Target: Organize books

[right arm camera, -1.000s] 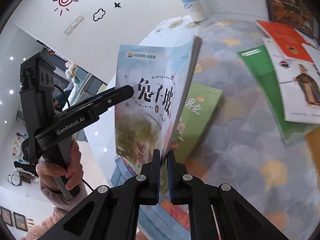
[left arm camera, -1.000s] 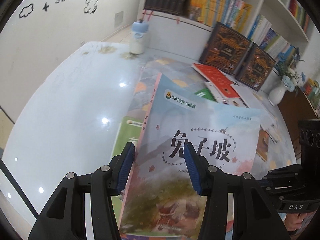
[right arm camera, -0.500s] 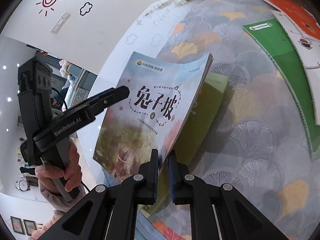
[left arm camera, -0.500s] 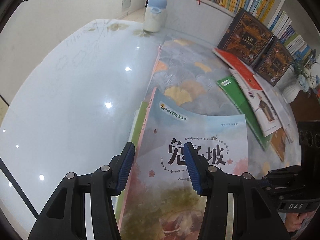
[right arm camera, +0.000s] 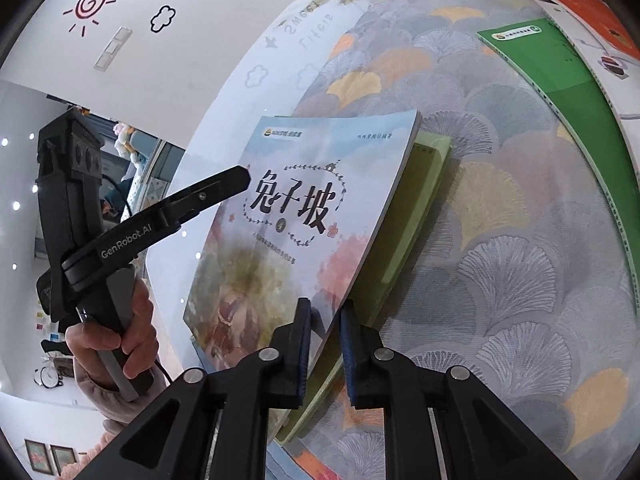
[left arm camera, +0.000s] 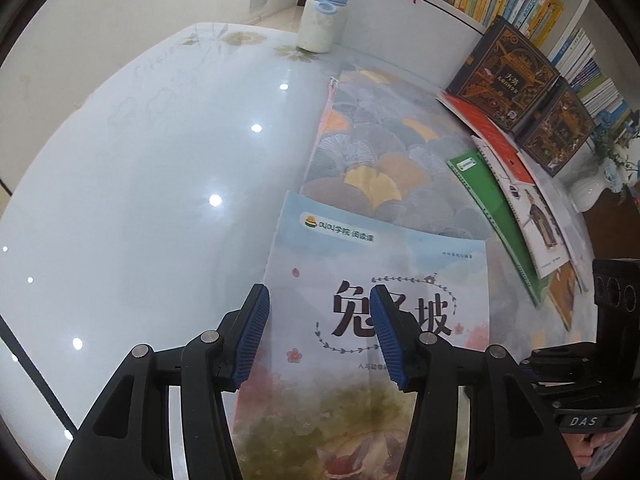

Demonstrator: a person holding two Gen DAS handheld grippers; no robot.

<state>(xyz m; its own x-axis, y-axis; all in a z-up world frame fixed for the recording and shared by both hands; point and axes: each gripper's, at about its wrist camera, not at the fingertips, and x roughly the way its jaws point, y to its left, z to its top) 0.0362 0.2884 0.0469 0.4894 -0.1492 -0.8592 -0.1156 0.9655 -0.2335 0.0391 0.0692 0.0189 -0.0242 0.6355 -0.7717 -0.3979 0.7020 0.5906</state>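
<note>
A pale blue picture book [left arm camera: 376, 320] with large black Chinese title lies almost flat on a light green book [right arm camera: 416, 216] at the left edge of the patterned mat [right arm camera: 520, 240]. My right gripper [right arm camera: 325, 344] has its jaws slightly parted around the book's [right arm camera: 296, 216] lower right corner, which sits between the pads. My left gripper [left arm camera: 318, 332] is open and empty, hovering over the book's left edge; one of its fingers [right arm camera: 208, 196] shows above the cover in the right wrist view.
A green book [left arm camera: 496, 216], a white illustrated book [left arm camera: 536, 216] and an orange book [left arm camera: 480, 124] lie at the mat's right side. Two dark ornate books [left arm camera: 504, 76] lean against the bookshelf. A white bottle with blue lid [left arm camera: 322, 16] stands at the back of the glossy table [left arm camera: 140, 200].
The right gripper has lowered the blue book from steeply tilted to nearly flat on the green book, and its jaws have parted slightly. The left gripper stayed open above it.
</note>
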